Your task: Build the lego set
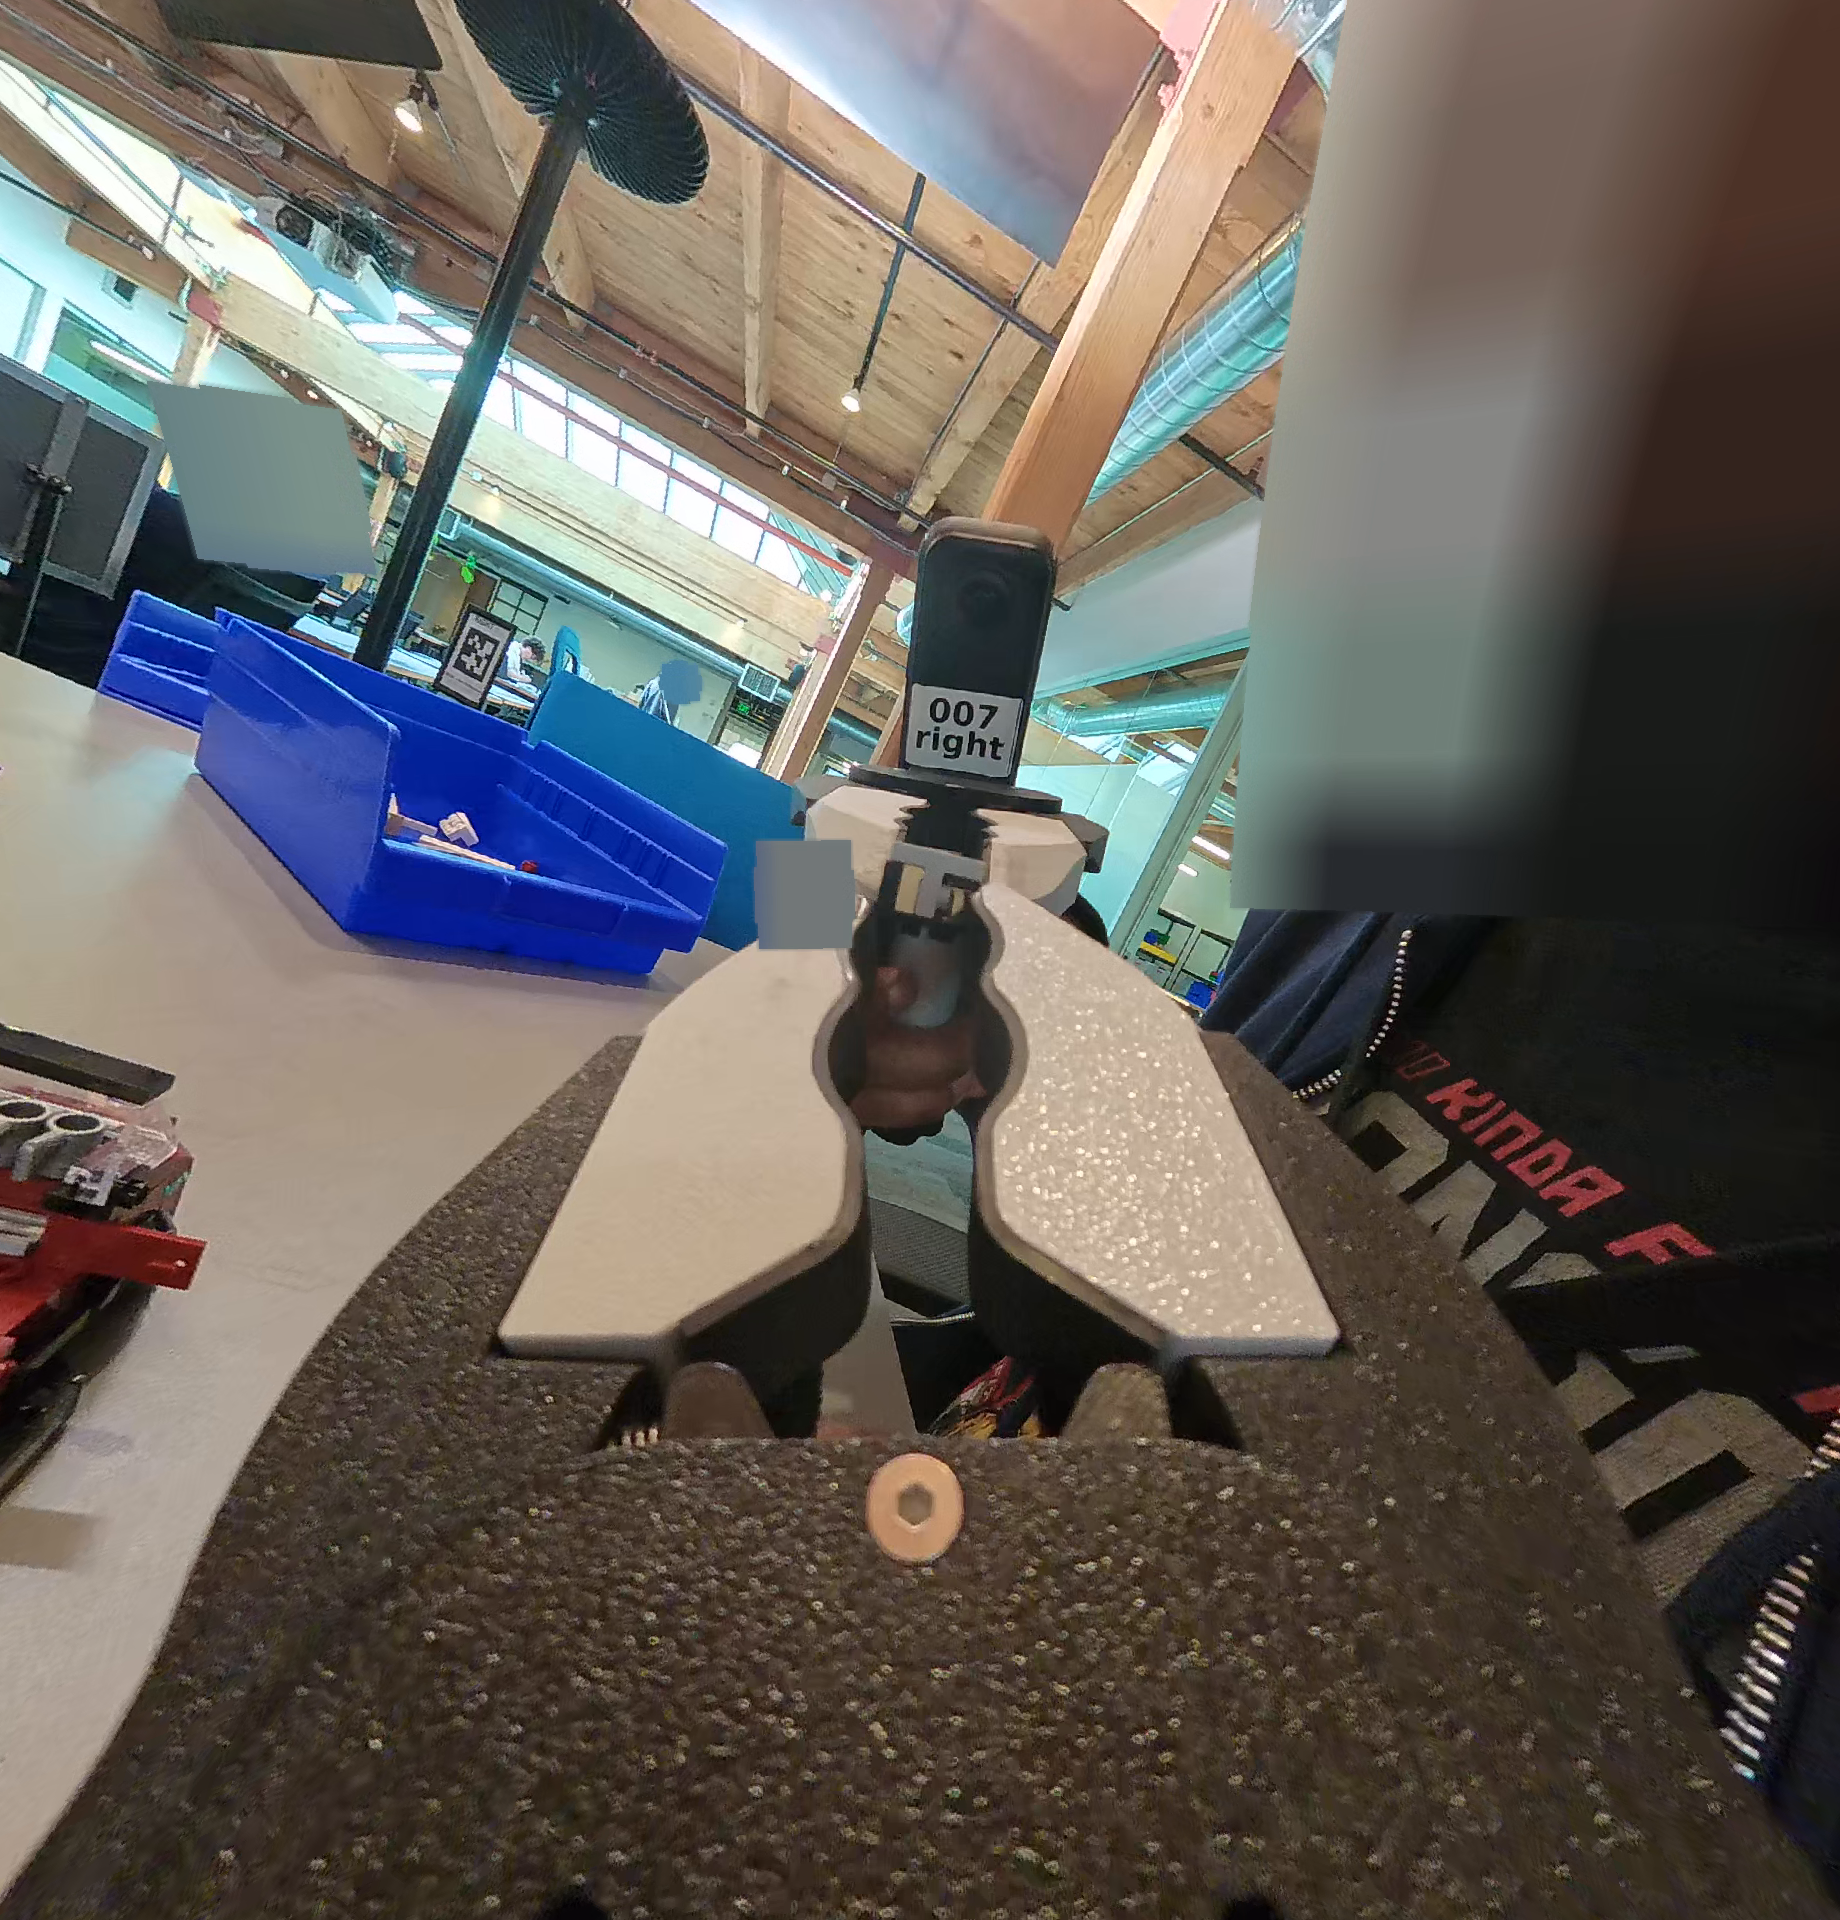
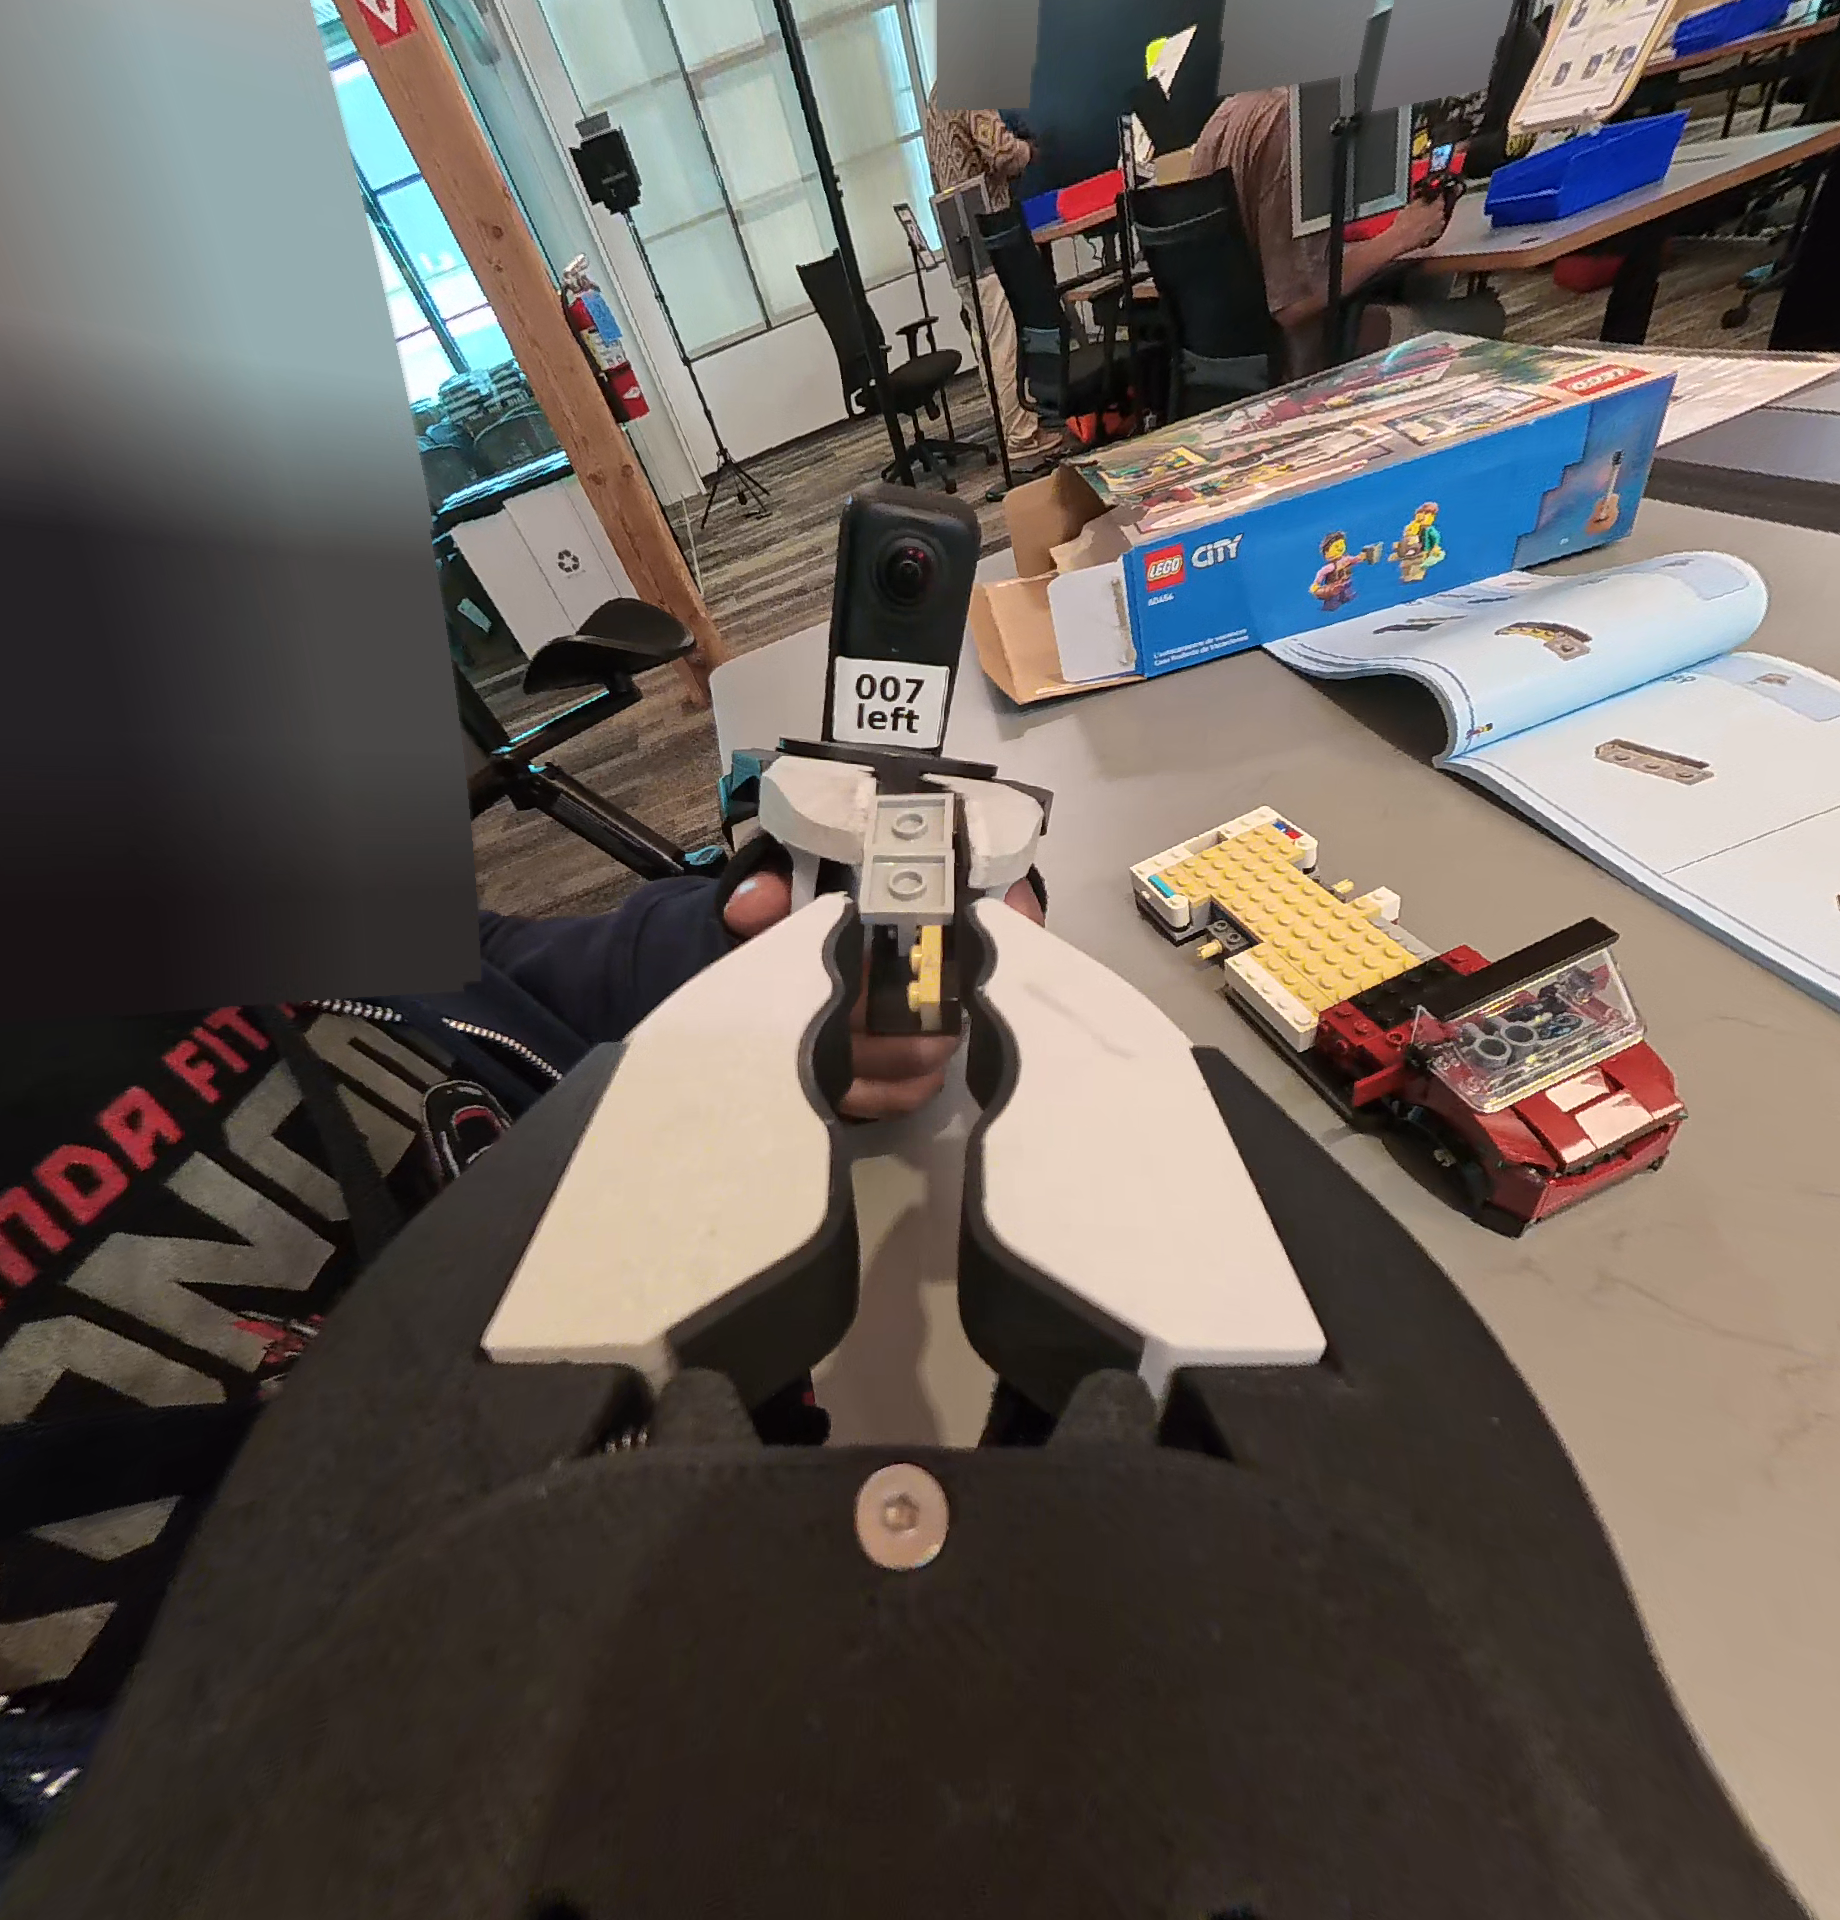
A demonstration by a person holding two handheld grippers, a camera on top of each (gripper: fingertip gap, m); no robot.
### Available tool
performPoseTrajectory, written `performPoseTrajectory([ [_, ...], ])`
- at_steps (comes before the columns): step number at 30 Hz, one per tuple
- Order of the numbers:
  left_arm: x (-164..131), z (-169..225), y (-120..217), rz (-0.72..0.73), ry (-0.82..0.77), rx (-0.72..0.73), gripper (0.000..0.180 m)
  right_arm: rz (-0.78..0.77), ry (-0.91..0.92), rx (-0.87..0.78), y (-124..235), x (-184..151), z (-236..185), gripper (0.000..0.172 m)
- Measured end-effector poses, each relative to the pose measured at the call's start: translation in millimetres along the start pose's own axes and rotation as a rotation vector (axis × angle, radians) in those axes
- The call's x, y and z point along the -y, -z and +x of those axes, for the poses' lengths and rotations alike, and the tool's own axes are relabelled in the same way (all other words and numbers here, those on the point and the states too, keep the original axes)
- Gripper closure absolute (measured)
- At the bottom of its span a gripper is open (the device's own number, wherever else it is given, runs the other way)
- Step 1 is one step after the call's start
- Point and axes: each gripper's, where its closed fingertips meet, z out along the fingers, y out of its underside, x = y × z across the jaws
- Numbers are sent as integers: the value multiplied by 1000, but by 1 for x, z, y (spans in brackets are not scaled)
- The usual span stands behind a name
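Observation:
My two grippers face each other above the table edge with a small brick assembly between them. It is a grey two-stud plate (image 2: 905, 883) with black and yellow pieces (image 2: 926, 977) under it. In the right wrist view my right gripper (image 2: 911, 920) is shut on the black and yellow end. Beyond it, my left gripper (image 2: 905, 831) pinches the grey plate's far end. In the left wrist view my left gripper (image 1: 921, 909) grips the grey piece (image 1: 931, 873), with my right gripper (image 1: 942, 831) just behind it. A person's hands hold both grippers.
A partly built brick car (image 2: 1415, 997) with a yellow deck and red front lies on the grey table (image 2: 1311, 1558); it also shows at the left wrist view's left edge (image 1: 54, 1195). Behind are an open booklet (image 2: 1622, 707), a blue box (image 2: 1363, 499) and a blue bin (image 1: 428, 810).

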Motion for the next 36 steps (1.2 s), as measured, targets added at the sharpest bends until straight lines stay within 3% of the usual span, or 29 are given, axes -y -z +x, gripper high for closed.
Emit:
performPoseTrajectory([
  [23,1,-5,0,7,-40,55,165,20,2,-101,-4,2,9,147],
  [36,-1,-3,-1,-13,-114,78,165,22,-62,-54,-4,-1,7,152],
])
